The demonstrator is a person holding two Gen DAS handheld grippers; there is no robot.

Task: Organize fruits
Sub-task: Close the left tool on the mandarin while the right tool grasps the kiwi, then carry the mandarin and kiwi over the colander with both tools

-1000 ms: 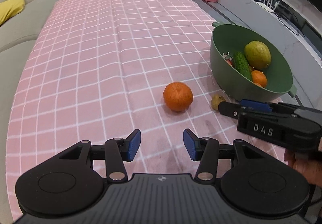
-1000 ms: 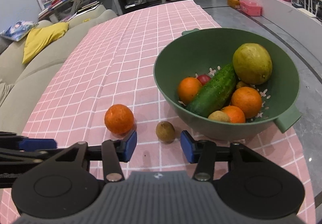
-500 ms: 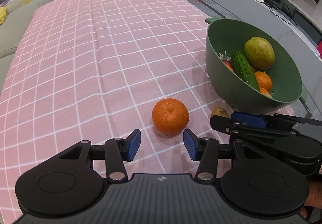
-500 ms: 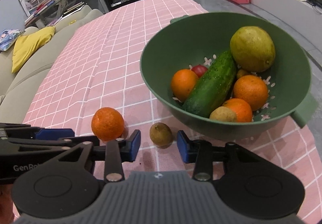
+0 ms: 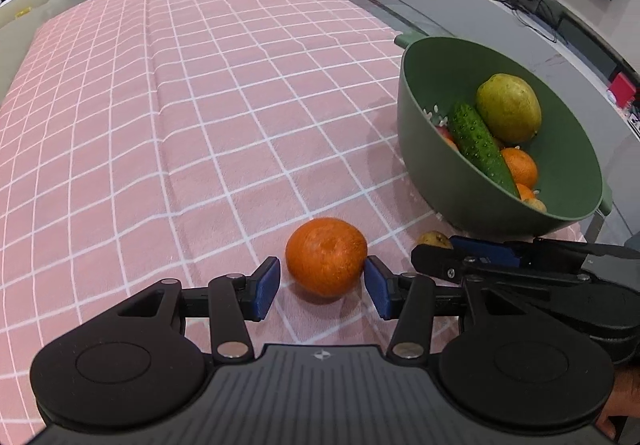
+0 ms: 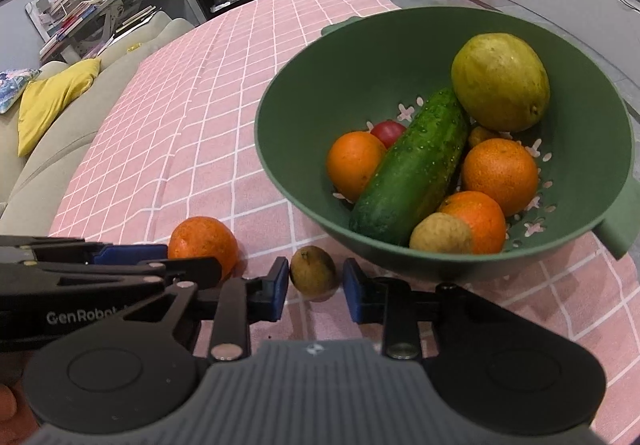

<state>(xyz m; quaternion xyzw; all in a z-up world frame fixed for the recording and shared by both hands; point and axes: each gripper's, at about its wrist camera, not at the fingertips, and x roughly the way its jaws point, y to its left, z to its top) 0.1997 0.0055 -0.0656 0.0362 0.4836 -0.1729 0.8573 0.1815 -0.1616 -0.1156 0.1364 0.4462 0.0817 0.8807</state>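
Observation:
An orange [image 5: 326, 255] lies on the pink checked cloth between the blue pads of my left gripper [image 5: 321, 277]. That gripper is open, and a thin gap shows beside its left pad [image 5: 267, 287]. A small brown-green fruit [image 6: 314, 273] rests on the cloth between the fingers of my right gripper [image 6: 316, 279]. Its jaws are closing, and slim gaps still show on both sides. Just beyond stands a green colander bowl [image 6: 340, 77] holding a cucumber [image 6: 412, 169], a large yellow-green fruit [image 6: 500, 81], oranges and a small red fruit. The two grippers sit side by side.
The bowl [image 5: 460, 197] stands near the table's right edge, with grey floor beyond it. A beige sofa with a yellow cushion [image 6: 52, 101] runs along the left side. The pink cloth [image 5: 200, 105] stretches far ahead, with a chair and shelves behind it.
My left gripper has moved forward and down, so the orange now sits between its fingers. The right gripper's jaws have narrowed around the small fruit as it edged closer.

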